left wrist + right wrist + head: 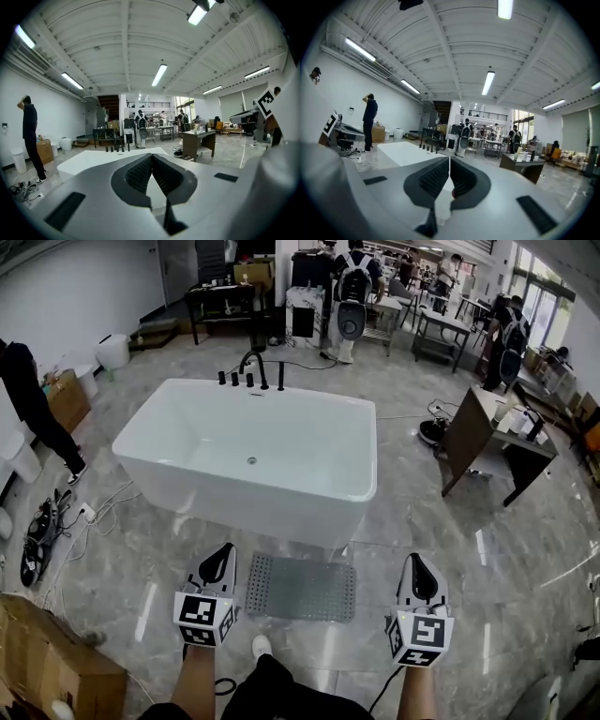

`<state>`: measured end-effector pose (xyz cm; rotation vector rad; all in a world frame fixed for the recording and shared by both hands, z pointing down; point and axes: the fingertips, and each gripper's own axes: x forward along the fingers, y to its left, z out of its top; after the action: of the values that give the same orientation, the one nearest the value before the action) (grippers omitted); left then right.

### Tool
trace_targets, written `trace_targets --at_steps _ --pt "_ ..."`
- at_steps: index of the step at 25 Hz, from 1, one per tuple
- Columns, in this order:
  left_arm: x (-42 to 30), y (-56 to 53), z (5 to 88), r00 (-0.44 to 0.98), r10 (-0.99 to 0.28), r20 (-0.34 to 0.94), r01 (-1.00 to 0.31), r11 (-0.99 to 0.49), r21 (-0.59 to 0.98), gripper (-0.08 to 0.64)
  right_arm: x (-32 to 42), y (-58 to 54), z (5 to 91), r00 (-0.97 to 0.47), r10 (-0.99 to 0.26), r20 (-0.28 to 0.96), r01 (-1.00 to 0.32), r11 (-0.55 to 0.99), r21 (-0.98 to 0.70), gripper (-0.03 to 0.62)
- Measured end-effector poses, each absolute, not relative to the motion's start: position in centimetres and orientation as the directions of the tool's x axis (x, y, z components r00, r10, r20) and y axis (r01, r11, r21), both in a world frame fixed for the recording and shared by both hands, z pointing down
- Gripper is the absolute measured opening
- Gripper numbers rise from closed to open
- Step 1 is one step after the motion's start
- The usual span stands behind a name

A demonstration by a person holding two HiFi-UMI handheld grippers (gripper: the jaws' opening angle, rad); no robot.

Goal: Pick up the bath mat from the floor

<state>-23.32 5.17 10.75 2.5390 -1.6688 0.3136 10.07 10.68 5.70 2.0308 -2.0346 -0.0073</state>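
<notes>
The bath mat (300, 588), one grey studded rectangle, lies flat on the marbled floor (525, 559) just in front of the bathtub (169, 451), its long edge running along the tub's near wall. In the head view it sits between the two grippers: the left gripper (223, 550) shows just beside the mat's left edge, while the right gripper (416, 564) is well off its right edge. Neither pair of fingers touches it. In the left gripper view, the left gripper (151, 157) has its dark ribbed fingers (136, 173) pressed together with nothing between them. The right gripper (449, 162) in its own view is likewise fully closed and empty. The single white tub shows only a drain (251, 461) in its basin and carries a row of black tap fittings (251, 374) on its far rim. Two cardboard boxes stand at the left, one near (47, 667) and one farther back (67, 397); their contents cannot be made out. A dark tabletop (478, 418) at the right holds a few small items, and a person in dark clothes (28, 399) stands at the left.
</notes>
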Motion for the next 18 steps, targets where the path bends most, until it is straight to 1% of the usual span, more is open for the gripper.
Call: trace_targets --at_steps 5,9,13,18 --pt "-27.3 -0.2 12.0 0.415 -0.877 0.241 -0.899 -0.436 -0.040 0.009 6.7 6.1 5.9 0.065 -0.978 0.200 -0.974 -0.019 0.224 0.021" --pt "-29.6 -4.0 11.8 0.439 -0.869 0.230 -0.889 -0.457 -0.032 0.009 5.0 4.0 5.7 0.100 -0.975 0.196 -0.972 -0.054 0.228 0.021" --pt "-29.1 -6.1 11.4 0.470 -0.855 0.219 -0.870 -0.491 -0.045 0.009 5.2 2.8 5.8 0.128 -0.972 0.198 -0.970 -0.080 0.231 0.021" --pt "-27.1 -6.4 12.7 0.484 -0.837 0.255 -0.857 -0.512 -0.055 0.009 7.0 2.1 7.0 0.126 -0.967 0.222 -0.973 -0.077 0.219 0.021"
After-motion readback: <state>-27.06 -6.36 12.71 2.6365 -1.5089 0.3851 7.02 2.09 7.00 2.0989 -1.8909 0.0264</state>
